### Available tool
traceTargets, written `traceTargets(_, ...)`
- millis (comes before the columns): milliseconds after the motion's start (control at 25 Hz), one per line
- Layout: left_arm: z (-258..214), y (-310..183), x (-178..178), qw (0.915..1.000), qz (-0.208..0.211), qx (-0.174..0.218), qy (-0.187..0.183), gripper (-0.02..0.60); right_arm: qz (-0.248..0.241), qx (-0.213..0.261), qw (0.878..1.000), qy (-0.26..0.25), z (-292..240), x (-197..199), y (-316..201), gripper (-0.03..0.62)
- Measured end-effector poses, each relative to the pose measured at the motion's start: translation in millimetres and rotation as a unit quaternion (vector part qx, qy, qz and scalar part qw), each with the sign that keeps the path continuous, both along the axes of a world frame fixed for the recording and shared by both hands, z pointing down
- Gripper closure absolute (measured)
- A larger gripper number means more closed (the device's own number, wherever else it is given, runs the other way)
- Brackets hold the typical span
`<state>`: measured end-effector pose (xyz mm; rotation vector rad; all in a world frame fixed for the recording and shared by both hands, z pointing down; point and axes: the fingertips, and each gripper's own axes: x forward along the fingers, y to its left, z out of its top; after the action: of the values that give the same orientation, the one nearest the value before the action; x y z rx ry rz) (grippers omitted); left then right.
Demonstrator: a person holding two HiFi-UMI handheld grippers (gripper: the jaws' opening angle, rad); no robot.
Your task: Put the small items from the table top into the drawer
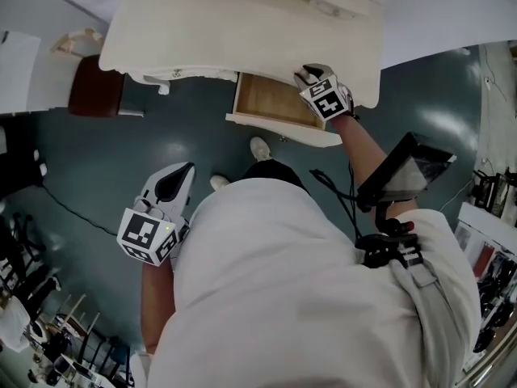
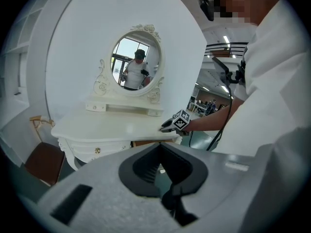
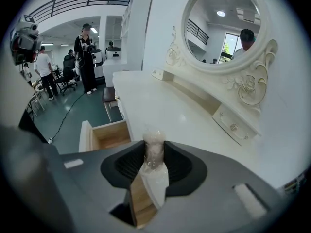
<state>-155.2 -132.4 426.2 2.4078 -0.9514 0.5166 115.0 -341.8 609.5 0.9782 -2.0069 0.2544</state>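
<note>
The teal floor [image 1: 105, 168] is spreading wide around the person, with a dark cable [image 1: 73, 208] trailing across it on the left. A white dressing table [image 1: 242, 23] is standing against the wall, its oval mirror [image 3: 223, 25] rising at the back. A brown chair [image 1: 97, 87] is sitting just beside the table's left end, well apart from both arms. The drawer [image 1: 283, 129] is jutting out open under the table's front edge, showing its wooden inside. Above it, the table's scalloped lip is overhanging the back part of the drawer.

The right gripper [image 1: 311, 75] is hovering at that front edge, over the drawer's right end. Its jaws are clenching a small clear packet [image 3: 155, 178], which is hanging down between the pads. The left gripper [image 1: 184, 170] is hanging low over open floor, jaws pressed together on nothing. Bystanders [image 3: 86, 57] are standing far off down the hall.
</note>
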Motion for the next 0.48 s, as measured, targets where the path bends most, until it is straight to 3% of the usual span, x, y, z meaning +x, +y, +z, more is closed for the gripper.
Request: traceTargets(480,5,24,-8,0.9997,-0.021,-0.007,-0.005,0.579,-0.078,-0.020,0.997,-0.005,19,-57,47,0.468)
